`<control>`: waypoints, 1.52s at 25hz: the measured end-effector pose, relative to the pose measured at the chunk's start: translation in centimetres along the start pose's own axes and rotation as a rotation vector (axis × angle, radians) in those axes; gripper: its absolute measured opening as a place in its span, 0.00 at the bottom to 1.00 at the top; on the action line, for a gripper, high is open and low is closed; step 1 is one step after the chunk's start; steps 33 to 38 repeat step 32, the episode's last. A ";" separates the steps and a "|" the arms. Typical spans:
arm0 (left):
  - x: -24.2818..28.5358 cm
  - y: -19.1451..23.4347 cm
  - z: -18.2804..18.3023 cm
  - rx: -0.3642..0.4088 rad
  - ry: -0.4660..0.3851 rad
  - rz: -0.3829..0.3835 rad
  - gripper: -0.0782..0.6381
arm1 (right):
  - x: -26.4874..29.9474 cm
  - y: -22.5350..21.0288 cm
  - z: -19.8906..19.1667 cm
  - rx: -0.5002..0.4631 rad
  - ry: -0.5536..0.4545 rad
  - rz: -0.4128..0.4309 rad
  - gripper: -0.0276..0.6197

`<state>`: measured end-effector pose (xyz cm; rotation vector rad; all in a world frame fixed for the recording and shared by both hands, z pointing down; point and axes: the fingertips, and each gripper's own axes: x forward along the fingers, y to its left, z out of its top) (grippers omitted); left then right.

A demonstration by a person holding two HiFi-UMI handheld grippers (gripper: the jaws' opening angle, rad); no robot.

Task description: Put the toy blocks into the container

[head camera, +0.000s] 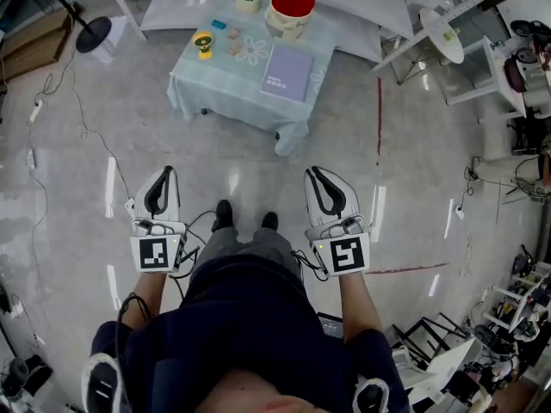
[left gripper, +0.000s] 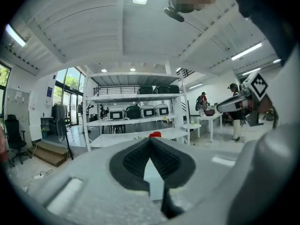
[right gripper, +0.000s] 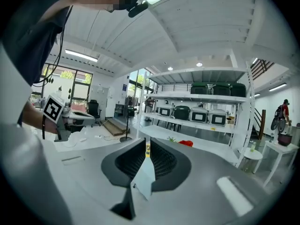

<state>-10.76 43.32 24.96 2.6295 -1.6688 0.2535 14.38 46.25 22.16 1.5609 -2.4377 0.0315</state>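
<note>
In the head view, small pastel toy blocks [head camera: 234, 48] are seen on a pale blue cloth-covered table [head camera: 215, 93] at upper centre, beside a cream, red-lined container [head camera: 291, 11]. In the left gripper view the left gripper [left gripper: 151, 140] is pressed together and empty. In the right gripper view the right gripper [right gripper: 147, 146] is barely parted and empty, so the approach is judged not yet begun: the table must be neared and the jaws opened.

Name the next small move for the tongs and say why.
Probably step toward the blue-clothed low table: the left tongs and right tongs hang empty over grey floor, far short of the small toy blocks lying near the red-lined round container.
</note>
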 end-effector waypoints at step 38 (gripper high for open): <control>-7.1 -21.8 -3.5 0.011 -0.011 0.181 0.11 | -14.3 -5.4 -8.5 -0.005 -0.100 0.072 0.04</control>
